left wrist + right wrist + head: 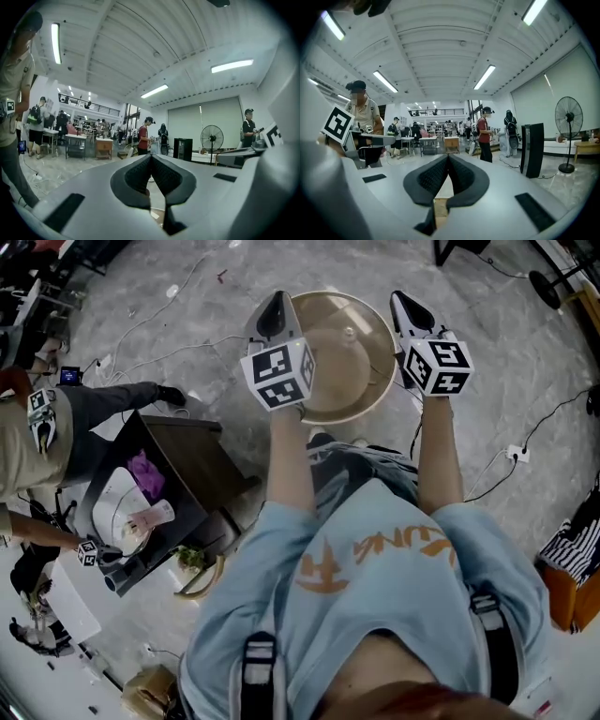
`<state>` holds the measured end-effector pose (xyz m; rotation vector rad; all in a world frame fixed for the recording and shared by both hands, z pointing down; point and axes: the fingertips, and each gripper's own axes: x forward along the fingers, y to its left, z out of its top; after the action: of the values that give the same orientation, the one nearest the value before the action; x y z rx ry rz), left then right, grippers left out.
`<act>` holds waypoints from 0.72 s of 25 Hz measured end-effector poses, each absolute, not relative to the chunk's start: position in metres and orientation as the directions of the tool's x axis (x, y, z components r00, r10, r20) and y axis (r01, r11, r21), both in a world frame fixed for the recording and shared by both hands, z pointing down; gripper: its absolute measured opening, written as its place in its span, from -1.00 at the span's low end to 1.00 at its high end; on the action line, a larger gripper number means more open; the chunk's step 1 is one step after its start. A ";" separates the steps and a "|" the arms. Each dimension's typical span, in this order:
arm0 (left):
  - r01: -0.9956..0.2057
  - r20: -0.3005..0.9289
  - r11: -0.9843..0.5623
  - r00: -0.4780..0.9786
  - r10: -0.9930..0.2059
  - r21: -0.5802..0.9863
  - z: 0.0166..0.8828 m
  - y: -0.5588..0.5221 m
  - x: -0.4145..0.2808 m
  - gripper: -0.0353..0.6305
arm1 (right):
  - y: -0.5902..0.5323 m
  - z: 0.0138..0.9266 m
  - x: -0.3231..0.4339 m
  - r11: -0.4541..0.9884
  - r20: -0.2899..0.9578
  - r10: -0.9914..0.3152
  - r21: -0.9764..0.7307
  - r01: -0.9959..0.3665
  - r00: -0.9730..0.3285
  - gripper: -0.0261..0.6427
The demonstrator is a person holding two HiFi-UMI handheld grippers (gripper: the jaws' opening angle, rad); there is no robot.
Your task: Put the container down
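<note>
Between the left gripper (277,304) and right gripper (401,302), both clamped on its rim, the container (342,362) seems mid-carry, next needing a level lowering.

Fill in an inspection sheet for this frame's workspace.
Surface: grey marble floor; no table under the job.
Job's things: round beige container, between the grippers.
Clutter: dark table at left, purple cloth on it.
Grippers: left gripper and right gripper shut on the container's rim, opposite sides.
Cables: cables trail across the floor.
Surroundings: open hall, other people, standing fan.
</note>
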<state>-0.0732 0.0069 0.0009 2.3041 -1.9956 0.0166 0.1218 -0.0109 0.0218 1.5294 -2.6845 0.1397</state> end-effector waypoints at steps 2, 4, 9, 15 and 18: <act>-0.986 0.048 -0.159 0.161 -0.986 0.046 -0.011 0.008 -0.065 -0.82 | -0.011 0.008 0.123 0.509 0.060 -0.857 -0.043 -0.860 -0.511 -0.89; -0.983 0.032 -0.183 0.184 -0.982 0.029 -0.018 0.006 -0.056 -0.82 | -0.013 0.001 0.123 0.507 0.043 -0.860 -0.034 -0.861 -0.508 -0.89; -0.980 0.015 -0.196 0.197 -0.980 0.023 -0.023 0.001 -0.046 -0.82 | -0.018 -0.010 0.125 0.497 0.014 -0.867 -0.015 -0.868 -0.497 -0.89; -0.982 0.011 -0.189 0.189 -0.982 0.023 -0.024 -0.005 -0.040 -0.82 | -0.022 -0.016 0.137 0.475 0.001 -0.880 -0.013 -0.880 -0.475 -0.89; -0.981 0.015 -0.192 0.193 -0.981 0.020 -0.021 -0.007 -0.039 -0.82 | -0.022 -0.022 0.140 0.476 -0.017 -0.879 -0.006 -0.880 -0.476 -0.89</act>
<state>-0.0395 -0.0068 -0.0210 2.4063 -1.9802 -0.0014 0.1401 -0.0216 -0.0221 1.6174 -2.7135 -0.0052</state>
